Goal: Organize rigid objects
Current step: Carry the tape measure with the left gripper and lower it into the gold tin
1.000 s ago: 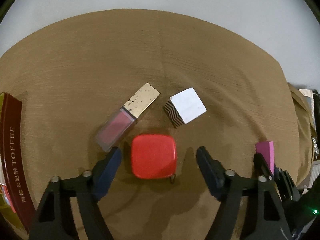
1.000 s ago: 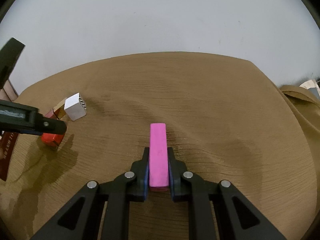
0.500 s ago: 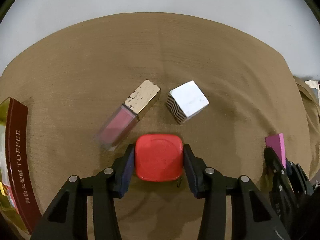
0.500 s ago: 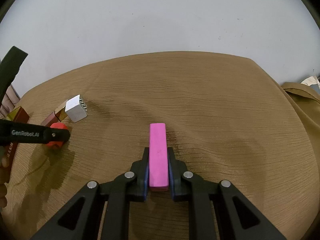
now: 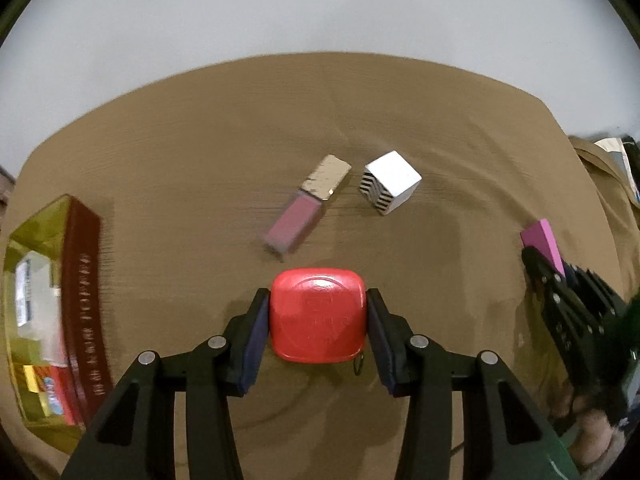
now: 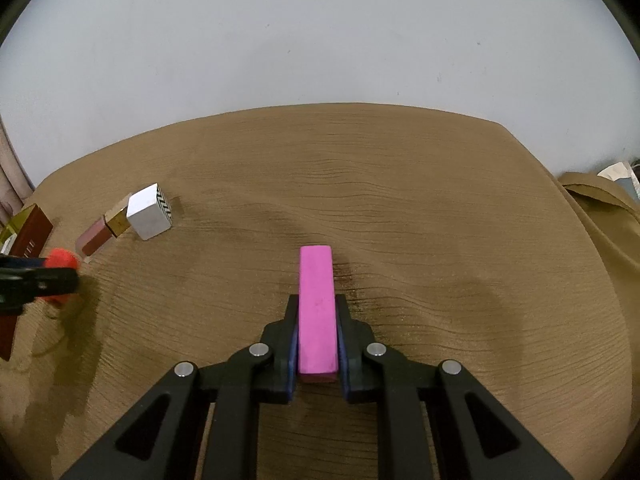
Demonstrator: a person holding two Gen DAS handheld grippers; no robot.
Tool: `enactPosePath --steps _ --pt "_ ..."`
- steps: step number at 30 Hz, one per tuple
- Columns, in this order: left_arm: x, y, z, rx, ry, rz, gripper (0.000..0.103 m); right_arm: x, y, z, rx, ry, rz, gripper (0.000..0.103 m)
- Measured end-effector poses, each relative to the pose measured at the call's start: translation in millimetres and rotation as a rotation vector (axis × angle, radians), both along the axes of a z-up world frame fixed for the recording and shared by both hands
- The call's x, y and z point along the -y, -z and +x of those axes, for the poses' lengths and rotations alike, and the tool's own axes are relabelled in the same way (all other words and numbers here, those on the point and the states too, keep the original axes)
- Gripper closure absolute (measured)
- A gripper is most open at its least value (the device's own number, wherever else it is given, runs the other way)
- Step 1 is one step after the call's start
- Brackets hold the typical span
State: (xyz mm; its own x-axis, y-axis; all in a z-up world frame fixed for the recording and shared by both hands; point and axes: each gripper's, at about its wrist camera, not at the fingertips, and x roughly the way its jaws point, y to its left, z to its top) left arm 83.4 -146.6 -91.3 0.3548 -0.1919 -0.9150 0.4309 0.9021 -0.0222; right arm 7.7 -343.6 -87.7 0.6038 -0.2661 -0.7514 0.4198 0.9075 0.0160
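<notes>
Toffee tin (image 5: 82, 300): landmark, open box at the cloth's left edge.
Red case (image 5: 318, 322): right of the tin, well apart, clamped between the left gripper (image 5: 316, 330) pads.
Pink bar (image 6: 317, 312): far right of the tin, long axis pointing away, pinched in the right gripper (image 6: 317, 350).
Nearer arm: left, judged next to carry leftward.

Your frames were dim, evenly lit from overhead. Soft shadows fell on desk (image 6: 420, 208). Left view showed motion blur on toffee tin (image 5: 82, 304); glare on red case (image 5: 318, 314). Fisheye edges bent, corners black.
</notes>
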Motion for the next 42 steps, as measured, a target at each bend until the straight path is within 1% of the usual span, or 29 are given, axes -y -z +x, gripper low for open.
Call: enactPosePath --steps 8,14,15,17,18,19,20,24,31,34,38,42 --pt "-50 -28 -22 0.046 -0.019 -0.016 0.06 -8 1 6 -0.01 0.0 -0.02 0.088" --pt "-95 -44 -24 0.074 -0.082 -0.016 0.06 -13 -1 8 -0.012 0.0 -0.024 0.088" --pt "-105 -48 -15 0.072 -0.092 -0.017 0.06 -14 -1 8 -0.012 0.0 -0.023 0.088" --pt "-123 -51 -13 0.076 -0.132 -0.017 0.06 -15 -3 8 -0.011 0.001 -0.022 0.088" --pt "-131 -50 0 0.077 -0.147 -0.016 0.06 -15 -3 8 -0.011 0.001 -0.023 0.088" --pt "-143 -51 2 0.078 -0.171 -0.018 0.06 -15 -3 8 -0.012 0.001 -0.023 0.088" --pt "-160 -57 12 0.075 -0.188 -0.023 0.06 -16 -3 8 -0.012 0.002 -0.024 0.088" --pt "-190 -61 19 0.077 -0.24 -0.016 0.06 -18 -2 9 -0.015 0.002 -0.029 0.088" --pt "-242 -65 29 0.081 -0.317 0.007 0.06 -20 0 13 -0.019 0.001 -0.037 0.088" --pt "-261 -60 34 0.072 -0.354 0.006 0.06 -21 0 13 -0.02 0.002 -0.038 0.088" --pt "-284 -49 44 0.04 -0.402 0.0 0.06 -20 1 13 -0.02 0.0 -0.039 0.088" --pt "-292 -38 52 0.035 -0.423 0.018 0.06 -20 2 13 -0.021 0.0 -0.04 0.088"
